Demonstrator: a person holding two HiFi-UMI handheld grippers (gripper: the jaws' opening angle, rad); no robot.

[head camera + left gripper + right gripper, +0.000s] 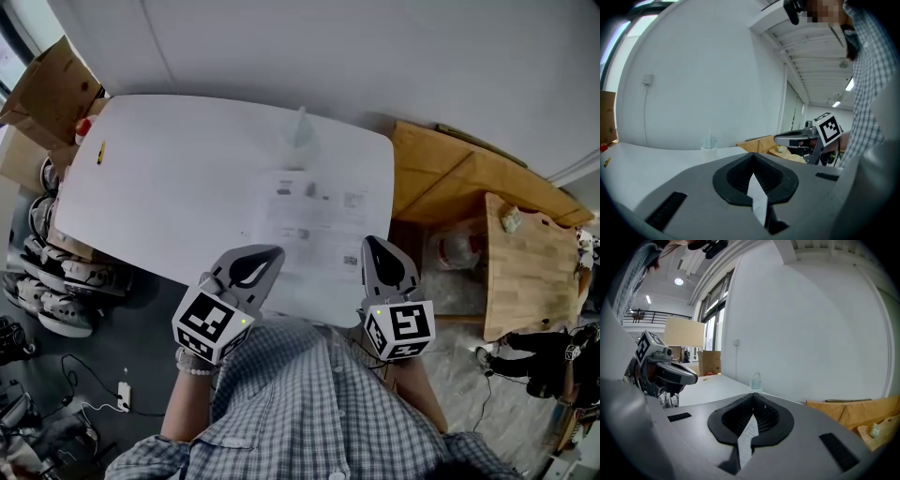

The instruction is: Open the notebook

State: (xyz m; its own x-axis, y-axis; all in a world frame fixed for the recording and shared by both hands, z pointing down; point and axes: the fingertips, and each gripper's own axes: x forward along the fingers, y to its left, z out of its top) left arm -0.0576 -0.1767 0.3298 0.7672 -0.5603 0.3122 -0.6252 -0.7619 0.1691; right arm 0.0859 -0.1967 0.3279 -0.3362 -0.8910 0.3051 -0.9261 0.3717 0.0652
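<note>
Both jaw pairs pressed together, nothing pinched: grey left gripper (262,259), grey right gripper (380,255). Flat white printed notebook (305,225) lies by the near edge of the white rounded worktop (169,178), between both tips and just ahead.

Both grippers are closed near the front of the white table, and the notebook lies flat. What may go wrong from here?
1. The notebook lies flat and thin on the table; jaws scraping for an edge may crease a page.
2. It sits near the table's front edge, so a pull toward the person might drag it off.
3. The left gripper and right gripper are both shut; pushing with closed jaws would only slide the notebook.
</note>
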